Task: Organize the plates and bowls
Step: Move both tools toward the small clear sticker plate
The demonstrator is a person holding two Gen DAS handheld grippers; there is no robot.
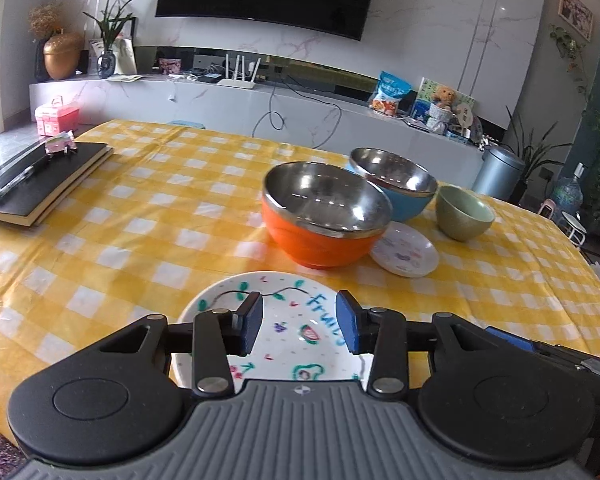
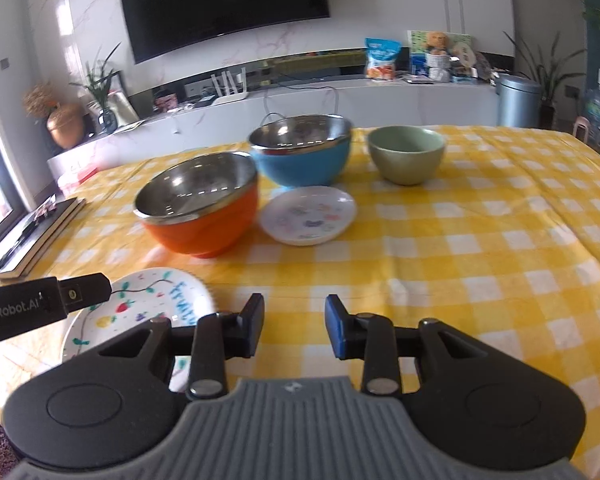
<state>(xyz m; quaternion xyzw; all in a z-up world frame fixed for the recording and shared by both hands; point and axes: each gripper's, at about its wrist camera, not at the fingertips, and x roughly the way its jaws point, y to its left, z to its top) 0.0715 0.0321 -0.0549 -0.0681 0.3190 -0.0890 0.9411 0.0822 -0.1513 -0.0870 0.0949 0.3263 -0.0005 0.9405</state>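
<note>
The large painted plate (image 1: 284,320) lies flat on the checked tablecloth (image 1: 140,216) at the near edge. The left gripper (image 1: 300,322) hovers just over it, fingers parted about halfway and holding nothing, likely lined up to take its rim. Beyond the plate stands the orange bowl (image 1: 320,224); the small plate (image 1: 406,252) lies beside the bowl's right, and the blue bowl (image 1: 400,192) and green bowl (image 1: 462,212) stand farther back. To the plate's right, the right gripper (image 2: 294,326) hangs above bare cloth, half open and empty, probably waiting. Nothing is stacked yet, so sorting seems barely begun.
</note>
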